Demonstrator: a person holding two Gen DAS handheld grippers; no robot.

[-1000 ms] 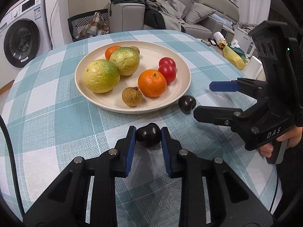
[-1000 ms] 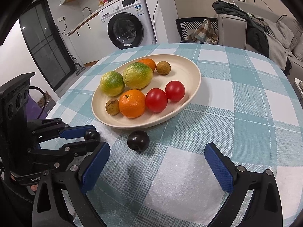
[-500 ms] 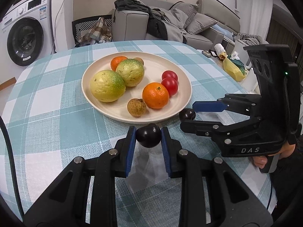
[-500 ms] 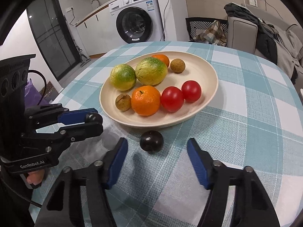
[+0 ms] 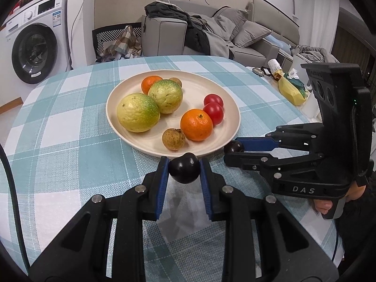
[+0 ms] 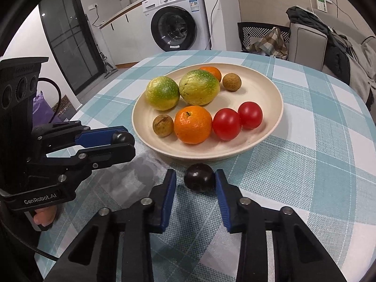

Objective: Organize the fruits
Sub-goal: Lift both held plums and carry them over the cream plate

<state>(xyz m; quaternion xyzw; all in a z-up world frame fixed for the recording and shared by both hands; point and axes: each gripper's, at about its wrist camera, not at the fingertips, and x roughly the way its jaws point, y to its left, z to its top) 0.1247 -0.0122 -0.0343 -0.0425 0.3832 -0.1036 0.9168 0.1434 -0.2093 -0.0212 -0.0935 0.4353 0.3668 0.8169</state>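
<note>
Checked tablecloth [image 5: 58, 145] under both your grippers. Your left gripper [image 5: 184, 171] is clamped on a dark plum [image 5: 183, 171], held just short of the plate [image 5: 231, 108] rim. Your right gripper [image 6: 195, 183] brackets a second plum [image 6: 199, 180] on the cloth, jaws not quite closed; right pad touching. Oranges, tomatoes sit on the plate beyond.

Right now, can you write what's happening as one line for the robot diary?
left gripper: shut on dark plum | right gripper: open around second dark plum, on tablecloth | plate: seven fruits
</note>
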